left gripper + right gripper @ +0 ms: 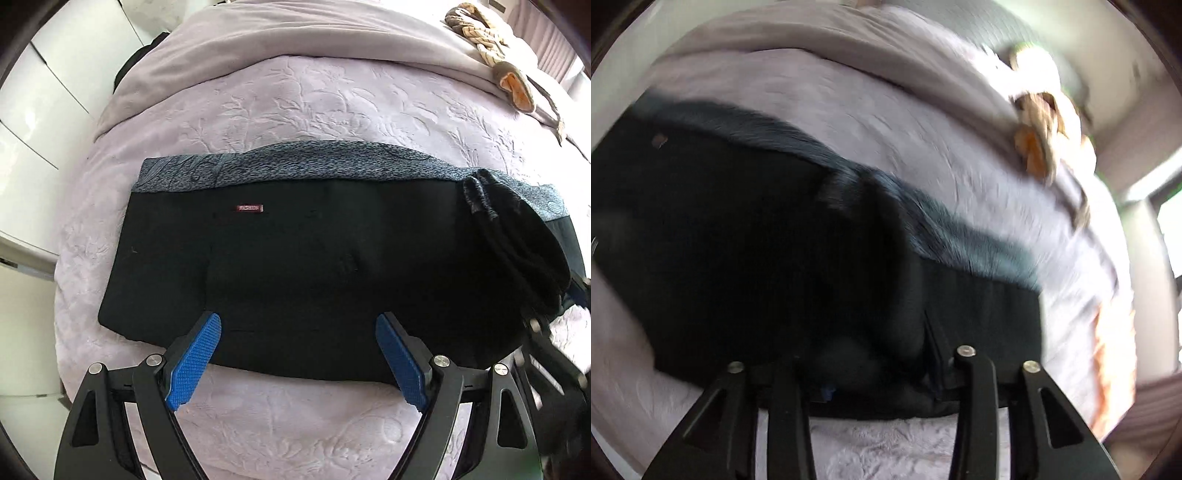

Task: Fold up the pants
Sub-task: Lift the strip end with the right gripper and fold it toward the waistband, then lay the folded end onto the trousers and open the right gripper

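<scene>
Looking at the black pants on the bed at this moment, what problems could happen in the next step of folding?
1. The left gripper is open above the near edge of the pants and holds nothing, so that side could slide if the other side is pulled.
2. A bunched flap lies at the right end; it may spring open or fold crooked.
3. The right wrist view is blurred, and cloth hides the right gripper, so its grasp cannot be confirmed and the cloth may slip.

Left wrist view: sharp, bright even daylight, soft shadows, strong fisheye bending at dark rim. Right wrist view: heavy motion blur throughout, window (1167, 221) glare blown out at right edge. Black pants (295, 266) lose fold detail in both.
</scene>
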